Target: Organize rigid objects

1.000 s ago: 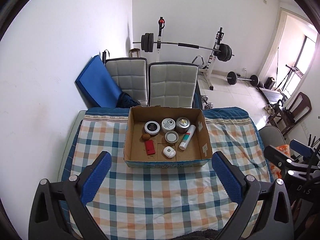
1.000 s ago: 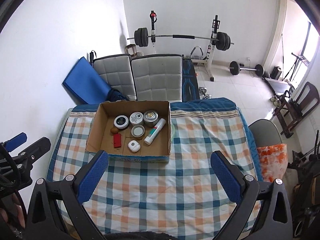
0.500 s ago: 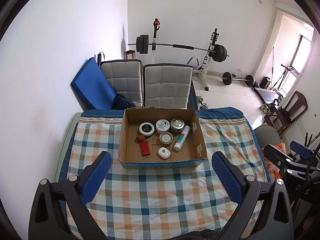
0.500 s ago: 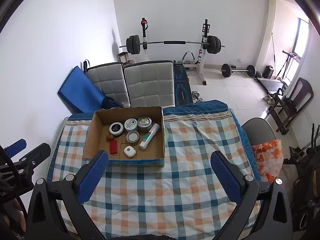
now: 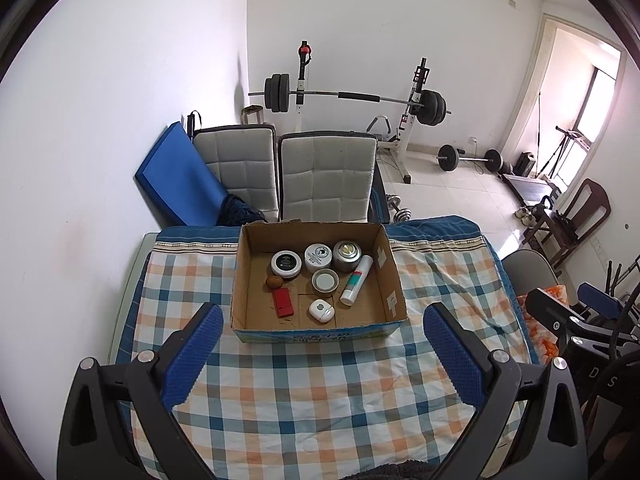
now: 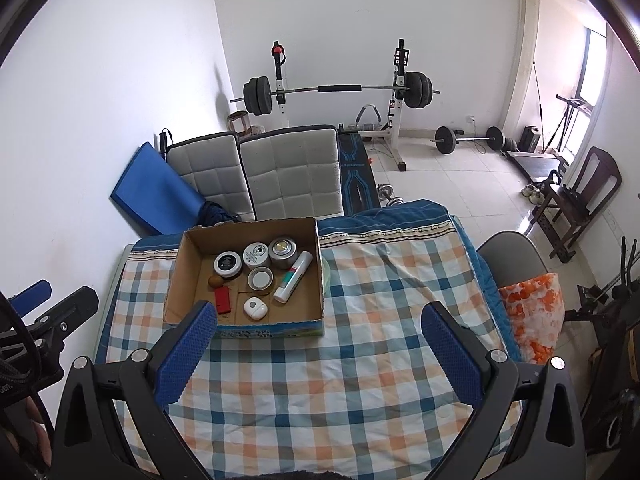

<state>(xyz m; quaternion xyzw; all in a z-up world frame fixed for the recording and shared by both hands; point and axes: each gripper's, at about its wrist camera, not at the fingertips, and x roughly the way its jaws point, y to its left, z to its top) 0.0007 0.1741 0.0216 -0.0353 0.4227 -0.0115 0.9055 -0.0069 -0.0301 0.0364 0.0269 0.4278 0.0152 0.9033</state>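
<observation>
A cardboard box (image 5: 384,264) (image 6: 176,268) sits at the far middle of the checked tablecloth. It holds a black-lidded jar (image 5: 285,263), a white jar (image 5: 318,256), a metal tin (image 5: 346,254), a round lid (image 5: 325,281), a white and green tube (image 5: 357,279), a red block (image 5: 283,302), a brown ball (image 5: 274,282) and a small white case (image 5: 321,310). My left gripper (image 5: 322,356) is open and empty, high above the cloth in front of the box. My right gripper (image 6: 320,354) is open and empty, above the cloth to the box's front right.
Two grey padded chairs (image 5: 326,176) and a blue mat (image 5: 180,184) stand behind the table. A barbell rack (image 5: 352,98) is at the back wall. A grey chair with an orange bag (image 6: 532,304) is at the table's right.
Both grippers have pulled back and up from the table, so the box looks smaller and farther. The objects in the box have not moved.
</observation>
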